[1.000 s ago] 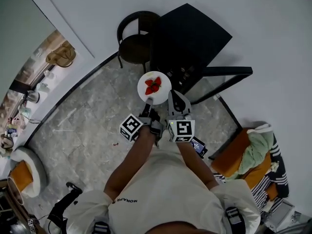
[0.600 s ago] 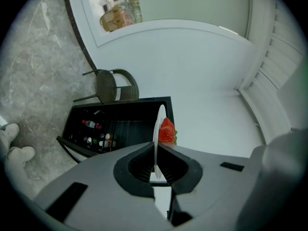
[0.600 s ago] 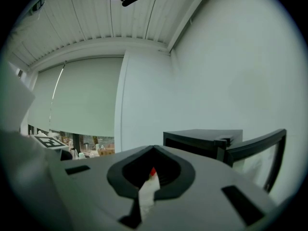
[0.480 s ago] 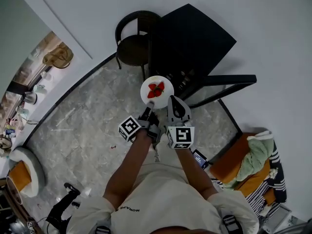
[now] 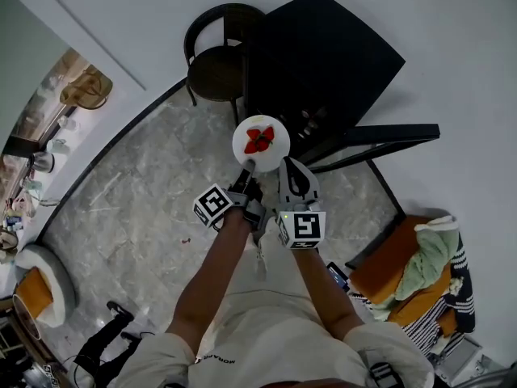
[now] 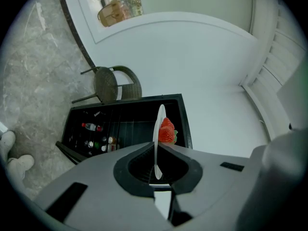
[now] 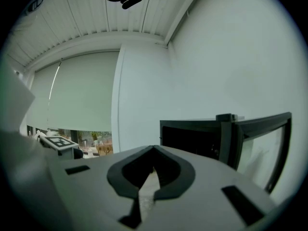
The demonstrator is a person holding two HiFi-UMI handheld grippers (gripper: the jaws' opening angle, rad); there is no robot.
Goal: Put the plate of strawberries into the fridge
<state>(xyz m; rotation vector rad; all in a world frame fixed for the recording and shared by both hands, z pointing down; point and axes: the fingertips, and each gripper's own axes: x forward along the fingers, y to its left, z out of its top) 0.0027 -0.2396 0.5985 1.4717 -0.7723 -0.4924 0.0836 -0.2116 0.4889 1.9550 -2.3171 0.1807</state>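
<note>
A white plate point(image 5: 261, 142) carries red strawberries point(image 5: 258, 139) in the air in front of the open black fridge point(image 5: 319, 59). My left gripper point(image 5: 247, 168) is shut on the plate's near rim. In the left gripper view the plate point(image 6: 157, 129) stands edge-on between the closed jaws of the left gripper point(image 6: 156, 147), with the strawberries point(image 6: 166, 131) on its right face. Beyond it the fridge shelves point(image 6: 120, 129) hold bottles. My right gripper point(image 5: 294, 166) hangs shut and empty just right of the plate. The right gripper point(image 7: 153, 153) points at the fridge point(image 7: 197, 138) and its open door point(image 7: 262, 141).
A dark round chair point(image 5: 215, 61) stands left of the fridge against the white wall. The fridge door point(image 5: 380, 136) swings out to the right. An orange seat with green cloth point(image 5: 420, 257) sits at the right. Shoes point(image 5: 105, 342) lie on the grey marble floor point(image 5: 137, 192).
The plate and both grippers have moved forward toward the fridge, which now fills more of the head view. The left grip on the plate is unchanged.
</note>
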